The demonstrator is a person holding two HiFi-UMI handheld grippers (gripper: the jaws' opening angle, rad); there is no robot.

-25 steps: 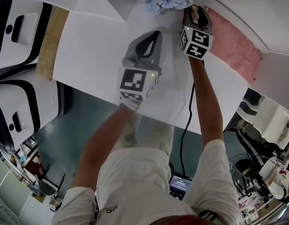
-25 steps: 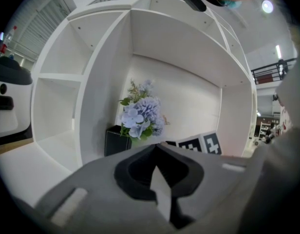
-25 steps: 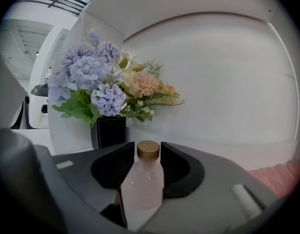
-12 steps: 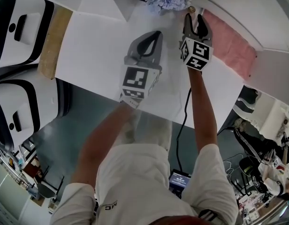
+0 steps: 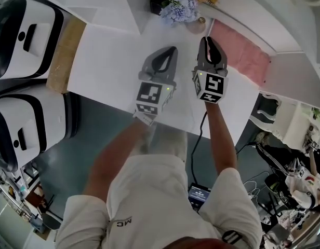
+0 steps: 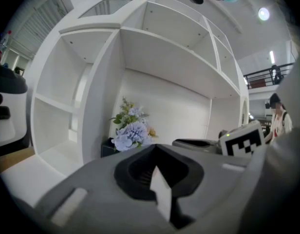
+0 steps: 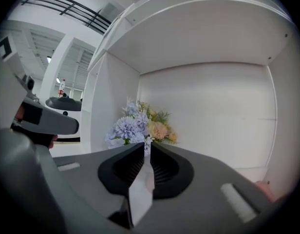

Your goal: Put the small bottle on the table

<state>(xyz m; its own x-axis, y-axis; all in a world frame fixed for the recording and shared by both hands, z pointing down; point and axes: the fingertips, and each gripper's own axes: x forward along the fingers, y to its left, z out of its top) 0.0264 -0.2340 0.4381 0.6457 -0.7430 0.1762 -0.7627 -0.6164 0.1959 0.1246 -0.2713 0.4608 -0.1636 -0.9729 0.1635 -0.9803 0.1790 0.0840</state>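
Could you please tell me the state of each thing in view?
Left gripper: fingers shut, empty.
Right gripper: fingers just closing to a narrow slit, empty.
Small bottle: standing free on the white table.
Pink cloth: spread flat.
Blue and yellow flowers: upright in a dark pot.

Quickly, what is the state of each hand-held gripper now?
Left hand-held gripper: closed, empty.
Right hand-held gripper: jaws have just been closing, a narrow gap remains, nothing between them.

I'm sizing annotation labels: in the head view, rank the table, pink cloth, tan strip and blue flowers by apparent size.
1. table, clearly largest
2. pink cloth and tan strip: these look alike, so I can't rank them
3. blue flowers, smallest
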